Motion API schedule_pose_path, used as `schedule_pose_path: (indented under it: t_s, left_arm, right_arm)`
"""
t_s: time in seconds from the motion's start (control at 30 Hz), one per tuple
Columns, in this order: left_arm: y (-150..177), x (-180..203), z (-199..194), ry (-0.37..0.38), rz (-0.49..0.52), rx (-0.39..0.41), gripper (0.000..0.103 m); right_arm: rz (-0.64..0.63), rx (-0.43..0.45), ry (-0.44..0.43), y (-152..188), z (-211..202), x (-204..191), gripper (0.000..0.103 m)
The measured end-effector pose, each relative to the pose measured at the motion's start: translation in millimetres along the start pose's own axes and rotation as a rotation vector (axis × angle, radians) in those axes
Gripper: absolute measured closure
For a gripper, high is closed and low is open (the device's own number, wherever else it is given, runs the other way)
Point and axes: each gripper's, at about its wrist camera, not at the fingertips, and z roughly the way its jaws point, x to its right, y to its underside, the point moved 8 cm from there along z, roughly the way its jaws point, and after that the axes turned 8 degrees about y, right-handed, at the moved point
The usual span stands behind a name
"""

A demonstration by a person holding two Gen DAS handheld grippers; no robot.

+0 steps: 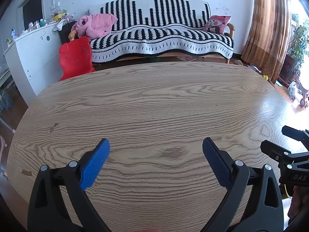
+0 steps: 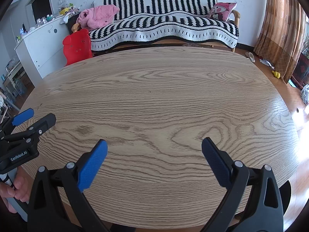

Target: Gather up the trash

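Observation:
My left gripper (image 1: pixel 156 145) is open and empty, held over the near part of a wooden table (image 1: pixel 154 100). My right gripper (image 2: pixel 154 144) is open and empty too, over the same table (image 2: pixel 164 89), to the right of the left one. The left gripper also shows at the left edge of the right wrist view (image 2: pixel 34 118), and part of the right gripper shows at the right edge of the left wrist view (image 1: pixel 285 147). I see no trash on the tabletop in either view.
A black-and-white striped sofa (image 1: pixel 164 36) stands behind the table with a pink garment (image 1: pixel 95 26) and a cushion (image 1: pixel 217 24). A red child's chair (image 1: pixel 75 57) and a white cabinet (image 1: pixel 32 54) stand at the left. Curtains (image 1: pixel 270 29) hang at the right; small items lie on the floor (image 2: pixel 276 74).

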Motion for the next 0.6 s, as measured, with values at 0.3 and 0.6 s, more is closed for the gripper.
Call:
schedule_pose_path:
  t_s: [0.3, 0.6]
  left_arm:
    - [-0.8, -3.7, -2.5, -0.007, 0.001, 0.009, 0.008]
    - [-1.3, -2.3, -2.2, 0.005, -0.001, -0.016, 0.008]
  right_arm:
    - [0.000, -0.001, 0.000, 0.3, -0.2, 0.4, 0.008]
    - [-0.005, -0.006, 0.002, 3.3, 0.6, 2.6, 0.008]
